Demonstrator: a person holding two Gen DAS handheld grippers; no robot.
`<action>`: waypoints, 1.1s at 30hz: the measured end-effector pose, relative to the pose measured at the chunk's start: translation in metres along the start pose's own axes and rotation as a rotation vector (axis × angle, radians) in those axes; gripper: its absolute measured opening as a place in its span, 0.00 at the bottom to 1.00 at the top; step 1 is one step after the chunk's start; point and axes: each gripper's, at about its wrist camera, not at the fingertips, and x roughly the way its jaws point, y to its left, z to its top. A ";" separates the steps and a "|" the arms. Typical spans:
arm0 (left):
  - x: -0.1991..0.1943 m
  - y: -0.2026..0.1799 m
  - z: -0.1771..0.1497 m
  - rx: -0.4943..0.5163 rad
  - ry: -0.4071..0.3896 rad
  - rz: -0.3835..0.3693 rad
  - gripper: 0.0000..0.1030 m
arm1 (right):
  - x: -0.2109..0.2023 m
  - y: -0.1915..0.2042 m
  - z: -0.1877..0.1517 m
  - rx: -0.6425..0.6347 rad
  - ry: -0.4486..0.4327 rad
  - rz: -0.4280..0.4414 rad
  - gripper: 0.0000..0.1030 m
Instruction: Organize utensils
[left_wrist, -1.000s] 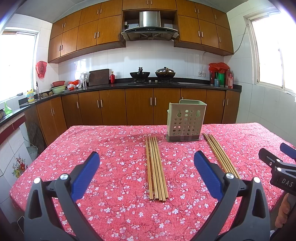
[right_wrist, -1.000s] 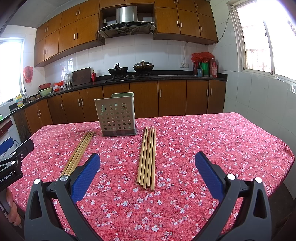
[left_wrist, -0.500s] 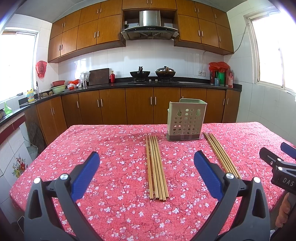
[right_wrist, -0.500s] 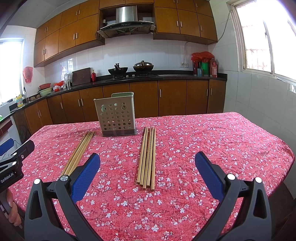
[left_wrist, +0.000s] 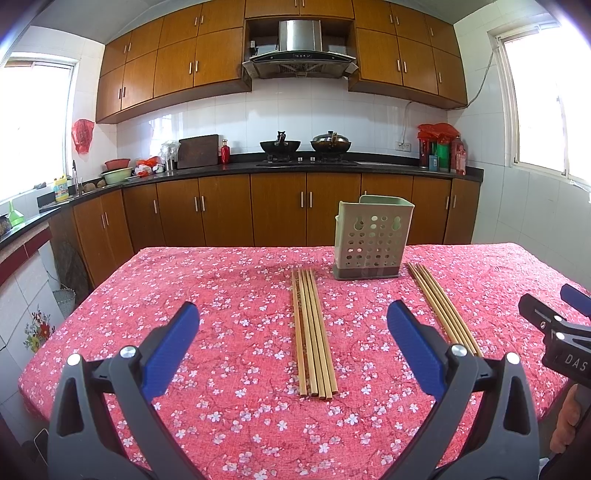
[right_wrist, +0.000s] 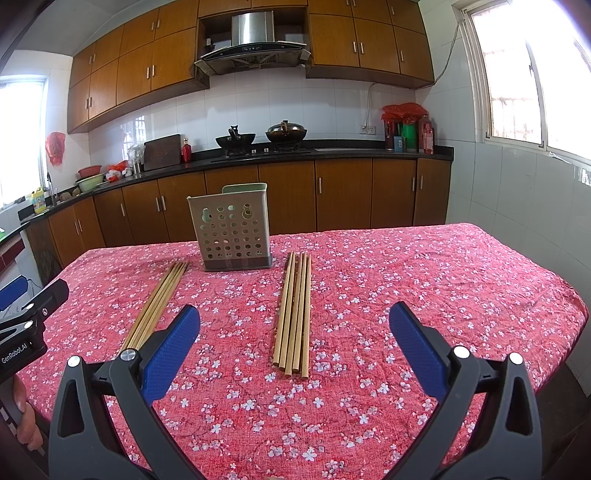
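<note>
- The left tongs (left_wrist: 291, 345), black arms with blue pads, are spread wide and hold nothing, raised above the near part of the counter (left_wrist: 221, 295), which is covered by a red cloth printed with small white blossoms.
- The right tongs (right_wrist: 293, 345), of the same black-and-blue make, also gape wide and empty over the near edge of the cloth.
- A pale green plastic utensil holder with round holes in its front wall and a dark base (left_wrist: 371, 240) stands upright toward the far side of the counter, with no utensils showing above its rim.
- One bundle of long light-wood chopsticks (left_wrist: 312, 332) lies flat on the cloth, left of the holder and just in front of it, the sticks side by side and running from near to far.
- In the left wrist view this bundle lies between the two blue pads, further out on the cloth.
- A second bundle of light-wood chopsticks (right_wrist: 293, 310) lies flat to the right of the holder, also near to far, its near ends uneven.
- The two bundles are well apart, and neither touches the holder.
- A hand grips each tool's handle at the frame edges.
</note>
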 end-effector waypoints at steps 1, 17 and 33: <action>0.000 0.000 0.000 -0.001 0.000 0.000 0.96 | 0.000 0.000 0.000 0.000 0.000 0.000 0.98; 0.059 0.025 0.001 -0.035 0.234 0.048 0.96 | 0.058 -0.022 0.013 0.015 0.135 -0.067 0.91; 0.157 0.032 -0.011 -0.068 0.528 -0.105 0.34 | 0.177 -0.033 -0.008 0.030 0.531 0.005 0.09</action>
